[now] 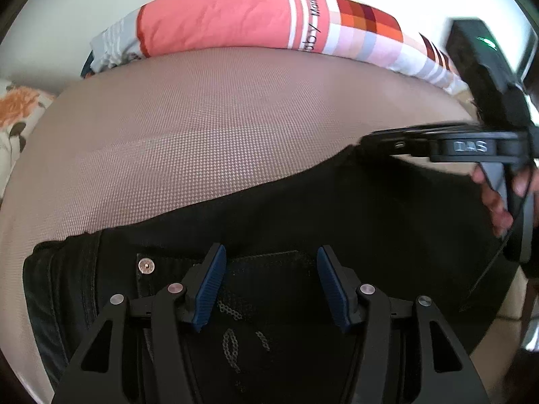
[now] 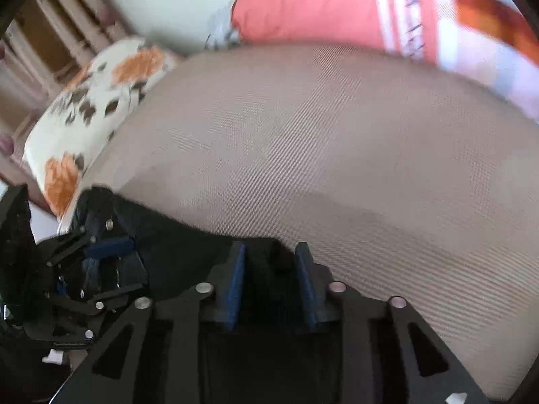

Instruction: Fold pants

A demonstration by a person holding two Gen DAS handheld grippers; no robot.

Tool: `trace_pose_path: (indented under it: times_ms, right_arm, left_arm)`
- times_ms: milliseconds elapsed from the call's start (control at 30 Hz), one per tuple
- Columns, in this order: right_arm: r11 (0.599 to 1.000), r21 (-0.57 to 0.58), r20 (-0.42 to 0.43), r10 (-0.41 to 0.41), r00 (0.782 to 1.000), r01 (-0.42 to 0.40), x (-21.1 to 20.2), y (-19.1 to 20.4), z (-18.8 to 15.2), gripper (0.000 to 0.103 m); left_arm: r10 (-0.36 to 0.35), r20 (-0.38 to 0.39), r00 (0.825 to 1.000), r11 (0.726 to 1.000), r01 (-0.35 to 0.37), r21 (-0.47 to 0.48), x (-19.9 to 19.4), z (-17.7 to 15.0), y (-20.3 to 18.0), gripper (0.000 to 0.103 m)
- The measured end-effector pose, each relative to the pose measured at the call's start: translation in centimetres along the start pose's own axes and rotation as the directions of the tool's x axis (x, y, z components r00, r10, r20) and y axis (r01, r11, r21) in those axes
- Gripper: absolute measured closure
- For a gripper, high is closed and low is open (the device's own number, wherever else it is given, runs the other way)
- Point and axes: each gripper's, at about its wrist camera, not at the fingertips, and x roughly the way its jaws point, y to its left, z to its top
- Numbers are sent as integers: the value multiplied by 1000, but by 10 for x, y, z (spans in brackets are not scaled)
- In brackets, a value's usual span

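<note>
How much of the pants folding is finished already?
Not much looks done yet. The black denim pants lie stretched along the tan woven mattress, with no fold that I can see. Right now the left tongs hover open over the waist by the silver button, while the right tongs sit at the pants' far edge, cloth between the blue pads. All the folding is probably left.

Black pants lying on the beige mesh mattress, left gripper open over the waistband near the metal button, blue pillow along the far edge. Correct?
Not quite: the pillow along the far edge is coral pink with striped and checked panels, not blue, as the left wrist view shows. The rest holds: black pants on the beige mesh mattress, left gripper open over the waistband near the metal button.
</note>
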Motion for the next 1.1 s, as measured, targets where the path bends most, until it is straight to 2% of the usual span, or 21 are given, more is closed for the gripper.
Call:
trace_pose_path:
  times_ms: [67,100,233,300,400,467,500,567,667,767,833,900,1000,1033,1100]
  right_arm:
    - [999,19,40,-41,998,40,-23,-3,-7,73]
    - [998,21,52,-63,997,62,-34,-2,-14,73]
    - [991,4,33,-131,991,131,-47,5,-40,73]
    - [986,2,12,-165,986,165,-40,7,-49,73]
    - [961,1,-6,-276,961,276,-21,10,-54,74]
    - [939,13,27,-345,938,345,-13,9,-52,72]
    - [934,22,42,-356,933,356,-11,8,-49,71]
    - [933,67,31,-357,934,354,-11,3,-42,70]
    - [937,94,34,-341,940,336,-26,4,-43,70]
    - [958,114,25,-267,963,262,-51,11,-61,68]
    - [969,103,2,-227,974,225,-63,18,-79,68]
    - [968,77,-27,-239,971,241,-69,24,-103,68]
    - [953,63,-63,-292,954,296,-70,19,-132,68]
    - [947,88,-73,-304,950,310,-72,10,-141,68]
    - [941,142,-41,-304,952,306,-84,-9,-155,73]
  left_arm:
    - [-50,9,999,998,51,-25,-8,1,-1,46]
    - [-60,13,998,998,60,-8,-12,1,-5,46]
    - [-12,9,1000,995,11,99,-11,-5,-28,46]
    - [-5,-22,1000,995,7,99,-5,-7,-32,46]
    - [31,-47,998,995,-27,98,3,-10,-31,46]
    - [59,-36,998,992,-54,117,4,-10,-32,46]
    - [75,-33,997,990,-70,120,5,-11,-31,46]
    - [106,-20,994,988,-103,114,5,-11,-29,46]
    - [102,-18,995,989,-99,107,2,-12,-26,46]
    - [57,-23,998,994,-54,100,-2,-14,-29,46]
    - [25,-23,999,992,-21,128,-3,-19,-40,45]
    - [16,-34,999,985,-10,170,-1,-25,-51,45]
    - [55,-42,998,977,-45,206,7,-32,-60,45]
    - [71,-31,997,972,-62,228,9,-34,-63,44]
    - [85,-19,996,967,-78,244,10,-35,-65,42]
